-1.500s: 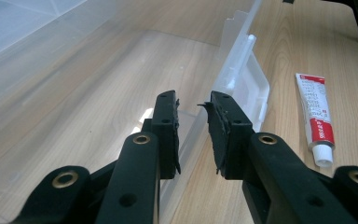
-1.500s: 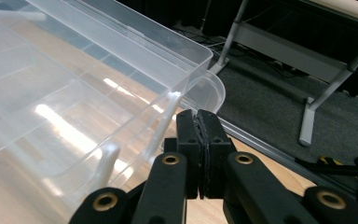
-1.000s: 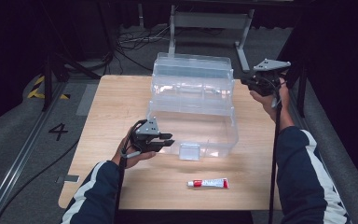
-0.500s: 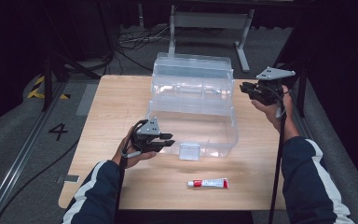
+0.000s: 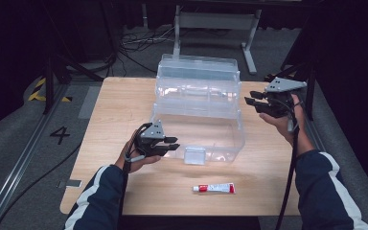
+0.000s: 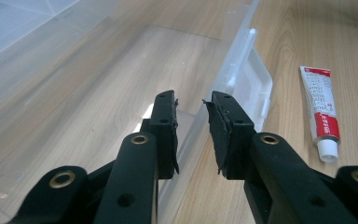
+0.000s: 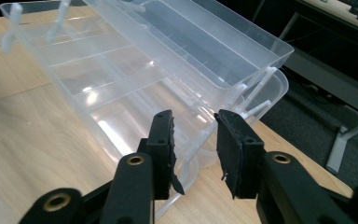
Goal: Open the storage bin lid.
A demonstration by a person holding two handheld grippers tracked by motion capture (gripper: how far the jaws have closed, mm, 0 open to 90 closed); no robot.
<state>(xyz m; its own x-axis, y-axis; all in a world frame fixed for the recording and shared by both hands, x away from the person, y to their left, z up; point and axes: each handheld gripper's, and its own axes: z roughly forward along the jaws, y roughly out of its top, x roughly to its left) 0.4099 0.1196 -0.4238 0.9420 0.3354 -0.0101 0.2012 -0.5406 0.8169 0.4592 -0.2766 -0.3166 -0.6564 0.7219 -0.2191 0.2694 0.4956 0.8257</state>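
Clear plastic tiered organizer box (image 5: 199, 112) sitting open mid-table (image 5: 110, 124), trays fanned back toward far edge. L gripper (image 5: 168, 145) resting at box's near-left corner; in left gripper view the box's front wall is standing betw. the pads, small gap each side, not clamped. R gripper (image 5: 254, 101) hovering just off box's right side, apart from it; jaws have just been opening, nothing betw. them. Red/white tube (image 5: 214, 188) lying flat near front edge, untouched.
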